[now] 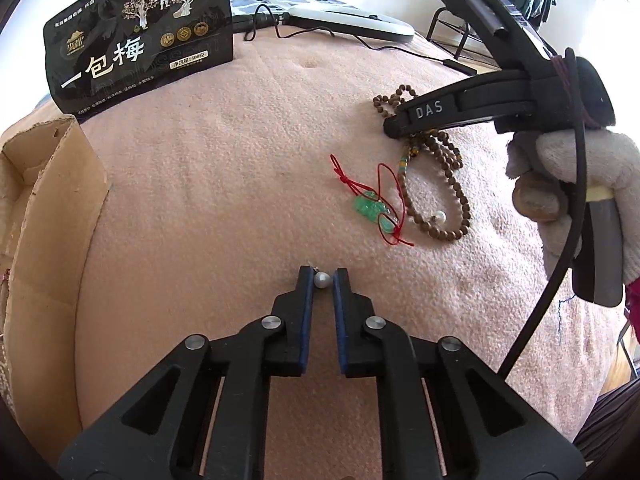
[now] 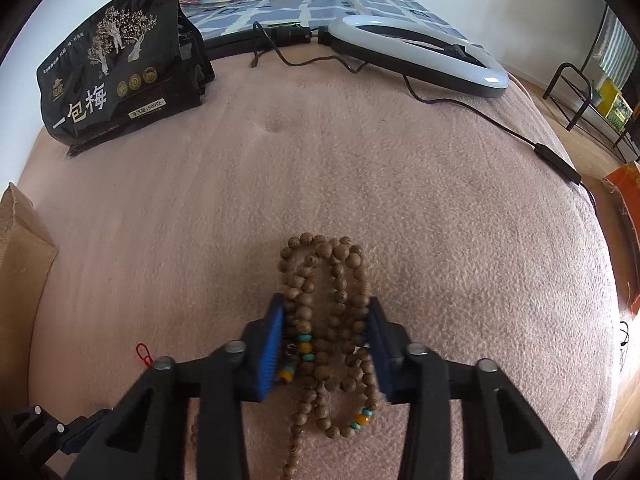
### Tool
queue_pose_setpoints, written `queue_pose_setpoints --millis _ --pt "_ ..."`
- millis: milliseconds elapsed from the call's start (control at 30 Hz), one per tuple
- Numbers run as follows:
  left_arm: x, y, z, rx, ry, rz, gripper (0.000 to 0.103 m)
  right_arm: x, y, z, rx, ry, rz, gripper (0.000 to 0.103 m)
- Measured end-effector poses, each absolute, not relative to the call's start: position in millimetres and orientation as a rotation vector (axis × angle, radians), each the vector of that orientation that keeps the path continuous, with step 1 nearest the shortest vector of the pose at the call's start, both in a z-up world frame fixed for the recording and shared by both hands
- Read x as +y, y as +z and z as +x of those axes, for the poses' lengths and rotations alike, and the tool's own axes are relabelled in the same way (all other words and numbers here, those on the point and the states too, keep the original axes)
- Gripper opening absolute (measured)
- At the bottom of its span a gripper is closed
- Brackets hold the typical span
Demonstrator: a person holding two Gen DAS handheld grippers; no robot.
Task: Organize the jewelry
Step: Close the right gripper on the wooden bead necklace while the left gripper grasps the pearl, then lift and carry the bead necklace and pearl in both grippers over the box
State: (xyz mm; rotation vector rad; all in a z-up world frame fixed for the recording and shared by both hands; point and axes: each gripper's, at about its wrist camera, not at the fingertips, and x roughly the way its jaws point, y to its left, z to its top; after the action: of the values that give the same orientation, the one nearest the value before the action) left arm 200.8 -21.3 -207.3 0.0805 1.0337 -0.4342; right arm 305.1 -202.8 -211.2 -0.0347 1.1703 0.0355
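- Nearest the left wrist camera, the left gripper (image 1: 323, 280) is seen with its blue pads on either side of a small pearl earring (image 1: 322, 280); the jaws are nearly closed, and whether the pearl is firmly pinched or only bracketed cannot be told.
- Nearest the right wrist camera, the right gripper (image 2: 325, 312) is lowered over the wooden bead necklace (image 2: 328, 280), with several strands lying between its parted jaws; nothing is clamped yet.
- All the jewelry rests on the pink blanket (image 1: 224, 184), toward its right side: a jade pendant (image 1: 370, 209) on red cord lies just beside the beads, and a second pearl (image 1: 440, 215) sits within the bead loop.
- An open cardboard box (image 1: 48, 200) stands at the blanket's left edge; a black snack bag (image 1: 140, 36) and a ring light (image 2: 420, 56) are placed along the far edge.
- The step in hand is judged to be pickup: one item approached by each gripper.
- Next, the right jaws would need to be closed on the bunched strands, and the pearl secured, lifted and carried, presumably to the box.
- Care is called for, since the pearl is small and round and could slip from the pads.
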Motion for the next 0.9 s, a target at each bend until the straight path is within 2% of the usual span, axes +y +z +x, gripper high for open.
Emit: queue_pose_setpoints --millis 67,333,367,900 --pt "-21 -207 201 1.033 -0.432 0.083 0.007 -206 -210 303 1.169 0.043 -0.022 0.019" --pt "-20 -200 197 1.016 -0.426 0.082 0.006 -218 -199 290 1.158 0.077 0.066 0.019" --pt "-20 -198 196 1.011 -0.426 0.081 0.006 -218 -197 289 1.153 0.086 0.075 0.012" --pt "-5 -153 167 0.919 -0.419 0.038 0.006 -206 -122 246 0.995 0.156 0.100 0.012"
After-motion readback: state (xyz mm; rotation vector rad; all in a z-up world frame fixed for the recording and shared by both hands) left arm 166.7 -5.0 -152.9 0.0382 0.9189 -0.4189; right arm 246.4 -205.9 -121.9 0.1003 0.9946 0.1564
